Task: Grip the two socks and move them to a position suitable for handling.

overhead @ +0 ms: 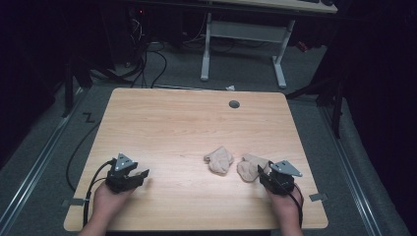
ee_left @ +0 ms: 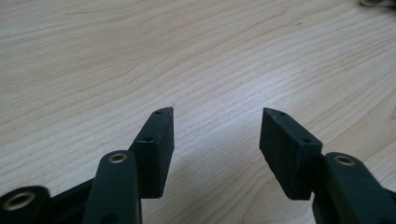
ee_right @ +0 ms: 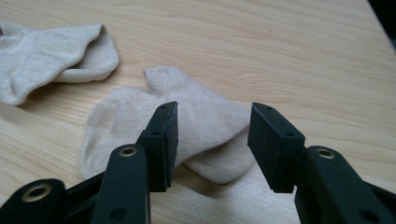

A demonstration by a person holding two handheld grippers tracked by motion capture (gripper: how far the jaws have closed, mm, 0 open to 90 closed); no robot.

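Jaws apart on both grippers, right gripper point(ee_right: 212, 112) over a sock point(ee_right: 196, 116)

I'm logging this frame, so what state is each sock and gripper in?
Left gripper: open, nothing between its jaws, over bare table.
Right gripper: open, jaws at the nearer sock, not closed on it.
Nearer sock: crumpled, lying flat.
Farther sock: crumpled, lying apart.

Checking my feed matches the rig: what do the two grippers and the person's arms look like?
Both grippers, left and right, are black, each topped by a grey three-cornered plate. Their jaws are flat black blocks with ribbed inner faces, small screw holes and brass-ringed pivots. A black cable trails from the left one, a dark one from the right. No sleeves show on the forearms.
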